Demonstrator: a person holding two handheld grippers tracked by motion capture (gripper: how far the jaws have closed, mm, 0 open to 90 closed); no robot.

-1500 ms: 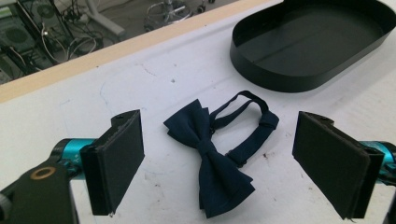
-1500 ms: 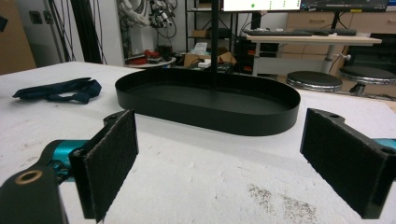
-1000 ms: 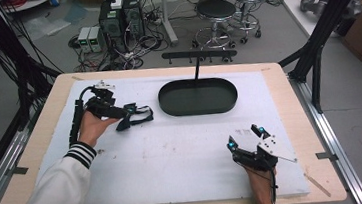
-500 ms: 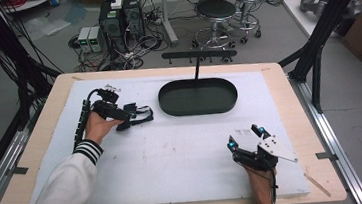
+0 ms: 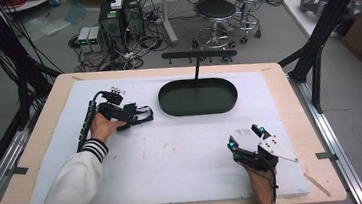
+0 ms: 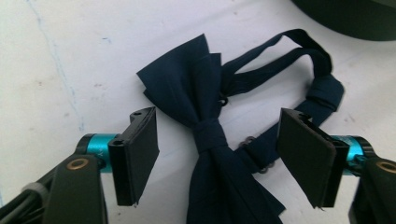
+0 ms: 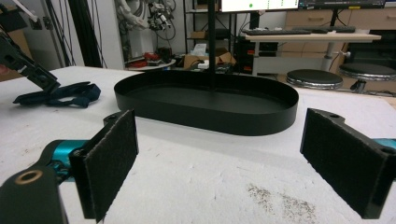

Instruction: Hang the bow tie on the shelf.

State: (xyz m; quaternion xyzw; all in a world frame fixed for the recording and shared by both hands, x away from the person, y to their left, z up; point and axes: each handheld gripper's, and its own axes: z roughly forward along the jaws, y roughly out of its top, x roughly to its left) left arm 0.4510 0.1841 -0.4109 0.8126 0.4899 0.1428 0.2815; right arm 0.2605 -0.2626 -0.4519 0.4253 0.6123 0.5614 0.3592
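Note:
A dark navy bow tie (image 6: 187, 88) lies flat on the white table cover (image 5: 174, 158), its strap (image 5: 143, 114) looped toward the black oval tray (image 5: 199, 113). My left gripper (image 6: 217, 114) is low over it, one jaw on each side of the knot. Its jaws have just been closing, but the pads (image 6: 140, 149) stand clear of the cloth, so it is open. In the high view this gripper (image 5: 131, 115) sits at the table's left. My right gripper (image 5: 244, 135) rests near the front right, open and holding nothing, its pads (image 7: 112, 163) facing the tray (image 7: 210, 119).
A thin post (image 5: 197, 68) with a crossbar rises from the tray's far side. The tray's edge (image 6: 355, 18) is close beyond the bow tie's strap. From the right gripper view the bow tie (image 7: 60, 95) lies far left. Stools and computer boxes stand on the floor behind the table.
My left hand has sunk toward the table and shifted slightly right, bringing its gripper down around the bow tie, and the jaws have narrowed. The right hand has kept still.

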